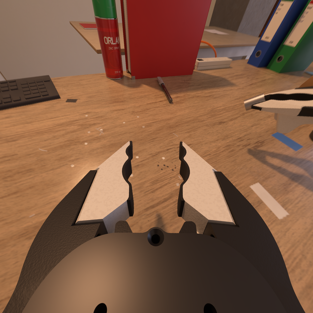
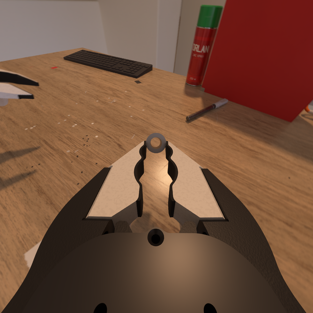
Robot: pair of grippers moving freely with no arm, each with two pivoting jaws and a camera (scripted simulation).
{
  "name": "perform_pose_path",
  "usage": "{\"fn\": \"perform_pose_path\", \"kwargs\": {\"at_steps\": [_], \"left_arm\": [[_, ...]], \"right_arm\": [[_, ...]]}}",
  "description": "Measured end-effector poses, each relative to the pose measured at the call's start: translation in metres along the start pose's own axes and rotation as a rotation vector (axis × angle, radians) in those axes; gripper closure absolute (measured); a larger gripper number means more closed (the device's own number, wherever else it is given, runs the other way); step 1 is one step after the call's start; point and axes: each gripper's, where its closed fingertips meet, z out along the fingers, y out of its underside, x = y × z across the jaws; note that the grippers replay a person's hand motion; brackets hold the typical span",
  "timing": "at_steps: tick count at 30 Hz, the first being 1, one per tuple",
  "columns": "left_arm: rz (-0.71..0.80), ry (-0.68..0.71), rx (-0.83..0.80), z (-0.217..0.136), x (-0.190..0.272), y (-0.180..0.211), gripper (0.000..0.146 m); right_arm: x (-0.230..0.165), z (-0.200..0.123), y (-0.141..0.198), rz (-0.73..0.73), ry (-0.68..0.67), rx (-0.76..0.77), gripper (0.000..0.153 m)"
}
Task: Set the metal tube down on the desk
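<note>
My right gripper is shut on a short grey metal tube, held at the very fingertips, seen end-on with its bore facing the camera, above the wooden desk. In the left wrist view the same tube sticks out of the right gripper's tips at the far right, above the desk. My left gripper is open and empty, hovering over the bare desk. The left gripper's fingers show at the left edge of the right wrist view.
A red binder and a red spray can stand at the back. A pen lies before the binder. A black keyboard lies left. Blue and green binders and a power strip stand at the back right.
</note>
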Motion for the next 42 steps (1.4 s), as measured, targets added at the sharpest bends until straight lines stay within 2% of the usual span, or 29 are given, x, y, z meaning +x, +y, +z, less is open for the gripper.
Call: {"fn": "perform_pose_path", "kwargs": {"at_steps": [2, 11, 15, 18, 21, 24, 26, 28, 33, 37, 42], "left_arm": [[-0.026, 0.014, 0.016, -0.005, 0.0, 0.003, 0.092], [0.082, -0.029, 0.001, -0.004, -0.001, 0.008, 0.094], [0.079, -0.015, -0.008, -0.001, 0.001, 0.011, 0.094], [0.065, -0.008, -0.024, 0.001, 0.001, 0.015, 0.094], [0.051, 0.001, -0.025, 0.001, 0.001, 0.015, 0.094], [0.054, 0.011, -0.025, 0.002, 0.002, 0.013, 0.094], [0.064, 0.015, -0.027, 0.003, 0.004, 0.013, 0.094], [0.076, 0.02, -0.034, 0.004, 0.007, 0.013, 0.094], [0.118, 0.038, -0.058, 0.006, 0.015, 0.02, 0.094], [0.124, 0.065, -0.09, 0.007, 0.02, 0.028, 0.094], [0.122, 0.084, -0.099, 0.005, 0.023, 0.031, 0.094]], "right_arm": [[0.0, -0.003, 0.004, 0.032, 0.03, -0.008, 0.131], [-0.003, -0.001, 0.013, 0.042, 0.055, -0.035, 0.131], [0.007, -0.009, -0.001, 0.011, 0.078, -0.016, 0.131], [0.062, -0.037, -0.043, 0.01, 0.205, 0.05, 0.131], [0.157, -0.059, -0.067, 0.116, 0.342, 0.031, 0.131], [0.25, -0.038, -0.038, 0.155, 0.471, -0.186, 0.131], [0.282, -0.007, 0.0, 0.24, 0.402, -0.401, 0.131], [0.303, 0.018, 0.028, 0.245, 0.381, -0.546, 0.131], [0.328, 0.055, 0.06, 0.175, 0.435, -0.76, 0.131], [0.345, 0.057, 0.074, 0.296, 0.529, -0.834, 0.131], [0.351, 0.054, 0.083, 0.391, 0.533, -0.859, 0.131]]}}
